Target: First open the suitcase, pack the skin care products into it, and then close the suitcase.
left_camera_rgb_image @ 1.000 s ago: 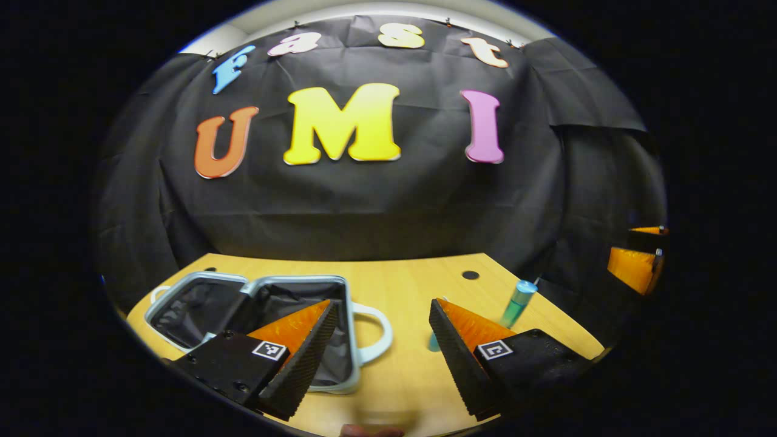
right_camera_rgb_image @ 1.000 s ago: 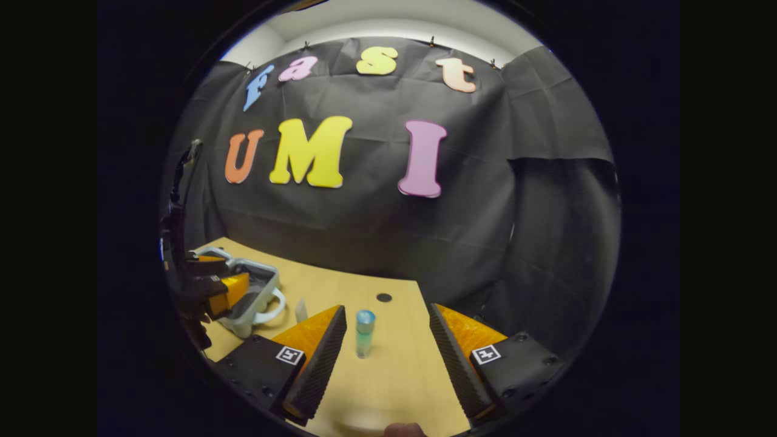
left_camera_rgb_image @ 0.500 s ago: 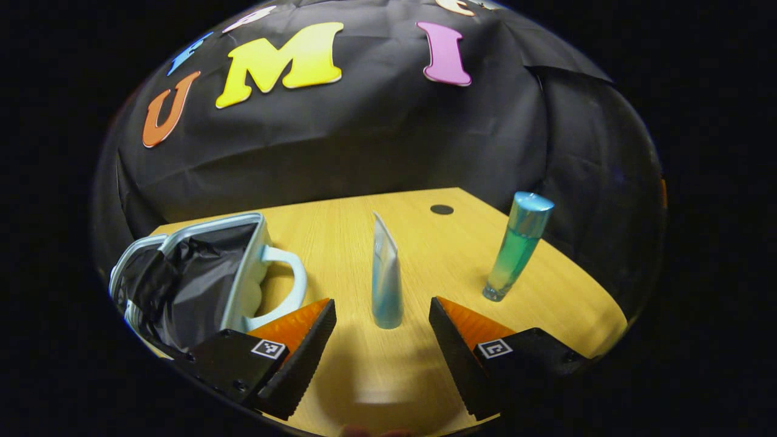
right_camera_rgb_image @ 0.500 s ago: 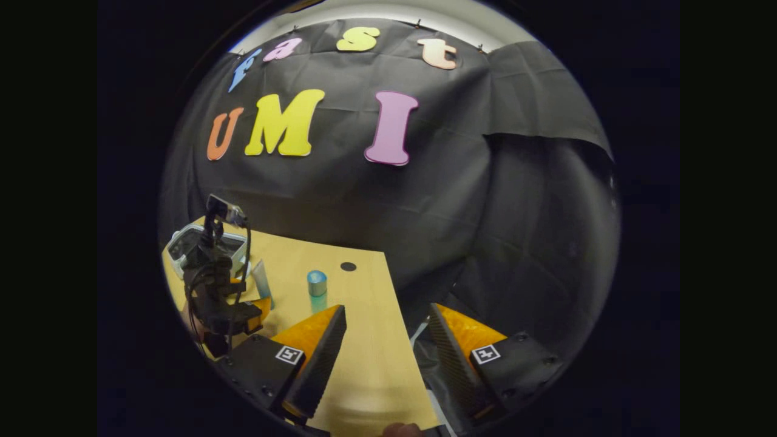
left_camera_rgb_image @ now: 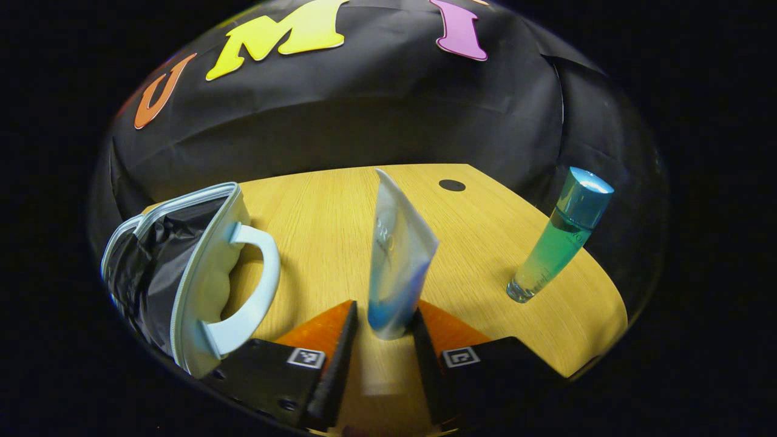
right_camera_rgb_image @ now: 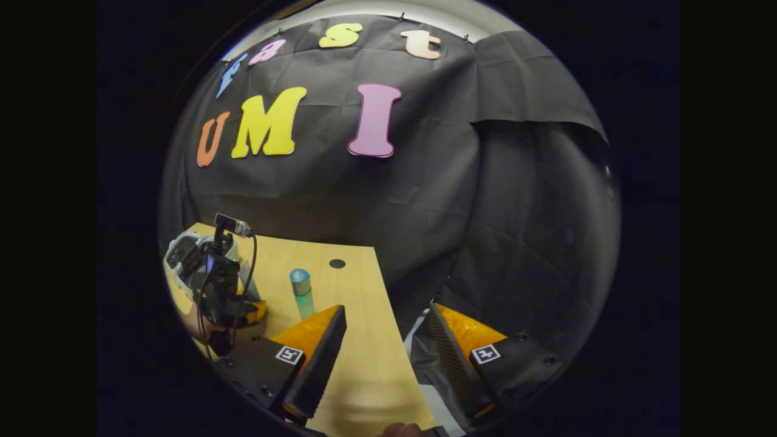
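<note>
1. Suitcase (left_camera_rgb_image: pixel 182 273) lies open at the left of the worktop (left_camera_rgb_image: pixel 315 206), dark lining showing, handle facing right.
2. Left claw (left_camera_rgb_image: pixel 385 331) has narrowed right around the foot of the standing tube (left_camera_rgb_image: pixel 397 267); both fingers look pressed on it, so I'd say the packing step is on.
3. Right claw (right_camera_rgb_image: pixel 385 358) hangs wide with nothing in it, off the worktop's right edge.
4. Count: one suitcase, two skin care products, meaning the tube plus a green bottle (left_camera_rgb_image: pixel 558 240) standing well to its right.
5. Next move probably calls for lifting the tube straight, carrying it left over the rim, and not squashing it.
</note>
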